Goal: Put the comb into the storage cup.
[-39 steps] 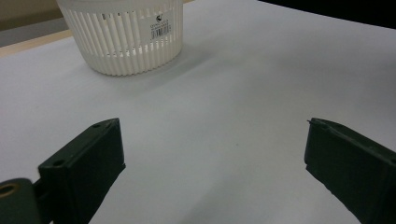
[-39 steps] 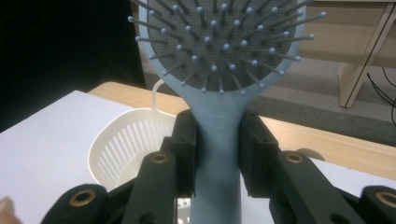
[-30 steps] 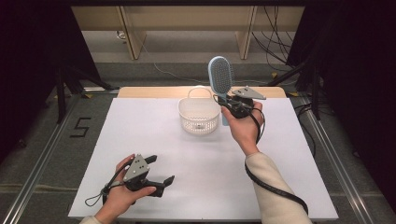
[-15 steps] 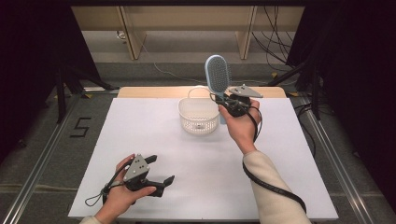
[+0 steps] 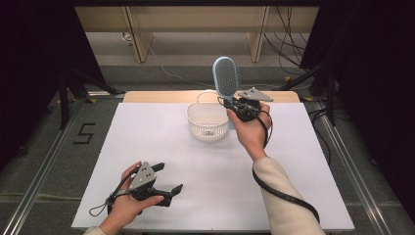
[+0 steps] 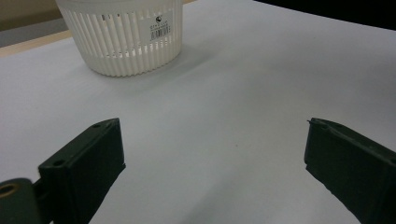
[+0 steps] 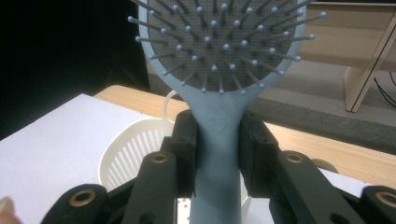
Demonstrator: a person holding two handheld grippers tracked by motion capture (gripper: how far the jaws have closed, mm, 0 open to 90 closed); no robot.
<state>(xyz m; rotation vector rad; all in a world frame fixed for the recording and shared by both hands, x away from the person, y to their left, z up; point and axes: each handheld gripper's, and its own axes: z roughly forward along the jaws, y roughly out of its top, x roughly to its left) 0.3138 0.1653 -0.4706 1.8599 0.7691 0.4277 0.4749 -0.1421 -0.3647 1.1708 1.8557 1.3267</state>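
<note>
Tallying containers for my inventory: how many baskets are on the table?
1: the white basket stands at the table's far middle, just left of the right gripper holding the hairbrush.

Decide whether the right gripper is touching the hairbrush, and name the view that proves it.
Touching. The right gripper view shows the right gripper with both jaws pressed against the blue handle of the hairbrush.

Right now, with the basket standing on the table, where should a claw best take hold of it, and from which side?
Grip the white basket by its rim, coming from above: it stands upright with its mouth open, and the slatted wall is thin enough to go between the jaws, while the round body looks too wide.
</note>
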